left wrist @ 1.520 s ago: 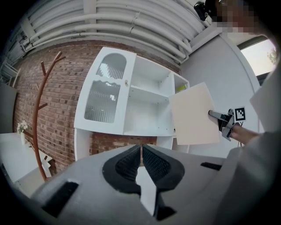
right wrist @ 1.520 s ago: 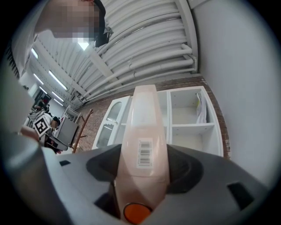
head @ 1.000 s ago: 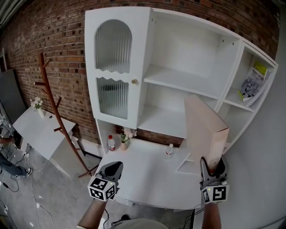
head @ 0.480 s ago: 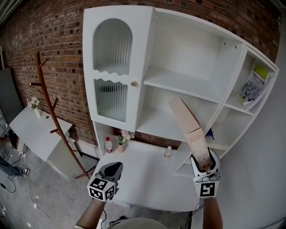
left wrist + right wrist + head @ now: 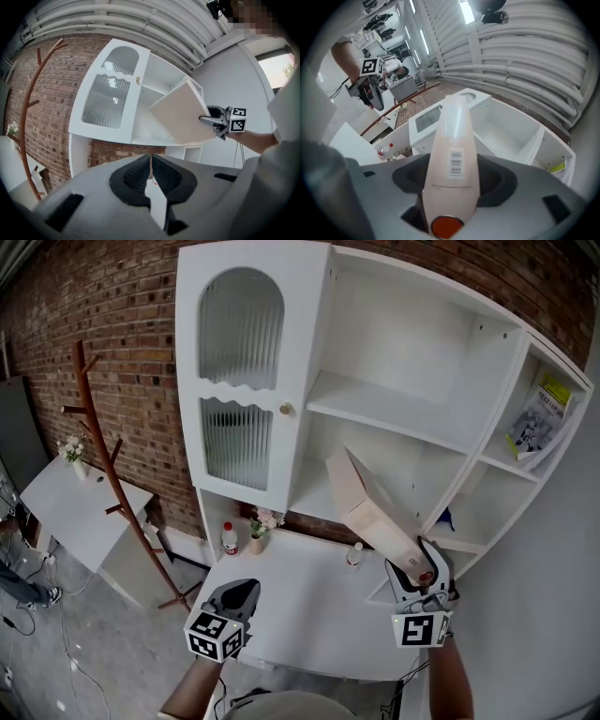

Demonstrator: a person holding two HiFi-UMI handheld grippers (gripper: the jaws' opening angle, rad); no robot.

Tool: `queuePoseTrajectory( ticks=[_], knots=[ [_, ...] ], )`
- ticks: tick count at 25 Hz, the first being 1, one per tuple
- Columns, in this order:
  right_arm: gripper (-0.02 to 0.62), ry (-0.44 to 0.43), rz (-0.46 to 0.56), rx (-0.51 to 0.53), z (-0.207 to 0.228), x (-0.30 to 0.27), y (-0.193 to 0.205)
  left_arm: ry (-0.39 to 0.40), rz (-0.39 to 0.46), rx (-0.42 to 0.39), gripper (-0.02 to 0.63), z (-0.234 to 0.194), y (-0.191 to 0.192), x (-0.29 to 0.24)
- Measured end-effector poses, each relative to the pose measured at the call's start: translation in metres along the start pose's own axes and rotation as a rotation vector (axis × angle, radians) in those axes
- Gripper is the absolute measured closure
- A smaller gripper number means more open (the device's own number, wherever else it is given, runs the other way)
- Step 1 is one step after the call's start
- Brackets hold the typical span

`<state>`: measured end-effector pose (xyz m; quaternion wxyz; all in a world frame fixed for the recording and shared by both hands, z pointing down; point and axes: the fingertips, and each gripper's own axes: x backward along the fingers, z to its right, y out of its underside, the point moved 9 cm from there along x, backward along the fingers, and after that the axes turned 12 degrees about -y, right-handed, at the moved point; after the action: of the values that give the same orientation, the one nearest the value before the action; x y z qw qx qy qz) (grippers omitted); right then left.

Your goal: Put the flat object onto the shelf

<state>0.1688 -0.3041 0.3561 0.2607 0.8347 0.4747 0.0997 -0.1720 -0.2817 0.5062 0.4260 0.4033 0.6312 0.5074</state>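
Note:
A flat beige box (image 5: 370,507) with a barcode label on its edge (image 5: 454,164) is held up in front of the white shelf unit (image 5: 394,413). It leans up and to the left from my right gripper (image 5: 418,570), which is shut on its lower end. The left gripper view shows the box's broad face (image 5: 180,117) beside the open shelves. My left gripper (image 5: 234,601) hangs low at the left over the white counter (image 5: 300,615); its jaws are shut with nothing between them.
A glass-fronted cabinet door (image 5: 239,381) closes the unit's left side. A booklet (image 5: 534,423) leans in the right compartment. A small bottle (image 5: 229,540), a flower vase (image 5: 258,531) and another bottle (image 5: 354,557) stand on the counter. A wooden coat rack (image 5: 103,456) stands left.
The right gripper has swung the box from upright to leaning left, and carried it leftward and closer to the middle shelves. The left gripper has stayed still.

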Motion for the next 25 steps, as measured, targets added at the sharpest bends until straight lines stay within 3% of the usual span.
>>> queuePoseTrajectory(
  ticks=[9,16,25],
  knots=[
    [0.305,-0.02,-0.049,0.1,0.006,-0.031,-0.012,-0.02,0.0,0.015,0.572,-0.011,0.003,0.009],
    [0.305,-0.088,-0.133,0.265,-0.02,-0.067,0.001,-0.021,-0.013,0.019,0.572,-0.016,0.009,0.015],
    [0.305,-0.139,-0.203,0.315,-0.036,-0.094,0.023,-0.019,-0.036,0.037,0.572,-0.019,0.019,0.019]
  ],
)
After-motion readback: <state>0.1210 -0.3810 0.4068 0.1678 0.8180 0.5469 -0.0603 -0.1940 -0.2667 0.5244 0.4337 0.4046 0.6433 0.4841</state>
